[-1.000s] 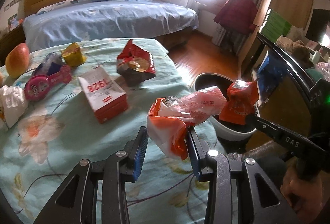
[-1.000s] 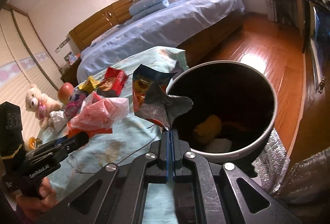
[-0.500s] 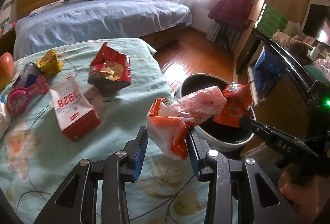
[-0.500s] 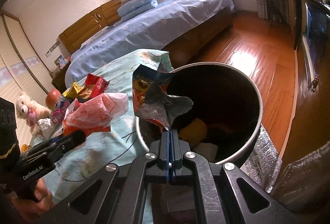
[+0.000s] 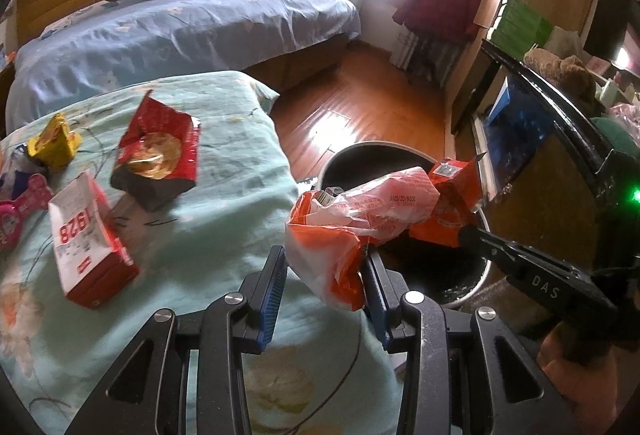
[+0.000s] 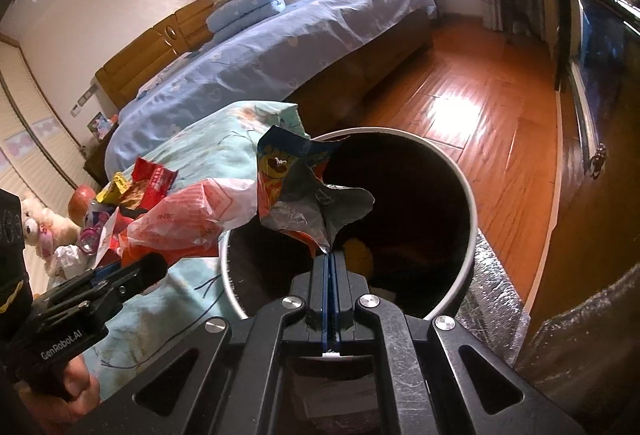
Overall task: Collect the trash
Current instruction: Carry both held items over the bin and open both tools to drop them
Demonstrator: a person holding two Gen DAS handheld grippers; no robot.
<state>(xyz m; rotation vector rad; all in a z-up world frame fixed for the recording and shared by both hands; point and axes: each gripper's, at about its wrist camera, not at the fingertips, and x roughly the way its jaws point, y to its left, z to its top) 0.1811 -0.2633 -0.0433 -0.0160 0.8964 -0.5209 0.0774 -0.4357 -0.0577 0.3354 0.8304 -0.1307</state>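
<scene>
Dropping step: the right gripper (image 6: 329, 255), jaws pinched on a crumpled foil snack wrapper (image 6: 308, 195), holds it over the round dark bin (image 6: 472, 211). The left gripper (image 5: 324, 275), jaws apparently loosely gripping an orange-white plastic bag (image 5: 360, 219), waits at the rim. Next: release.

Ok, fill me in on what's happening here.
A person is clearing snack trash off a bed with two handheld grippers. The left gripper holds an orange and white wrapper at the edge of the trash bin. The right gripper is shut on a crumpled foil wrapper over the bin's opening; neither is dropped yet. Still lying on the bedspread are a red snack bag, a red and white box and a yellow wrapper.
</scene>
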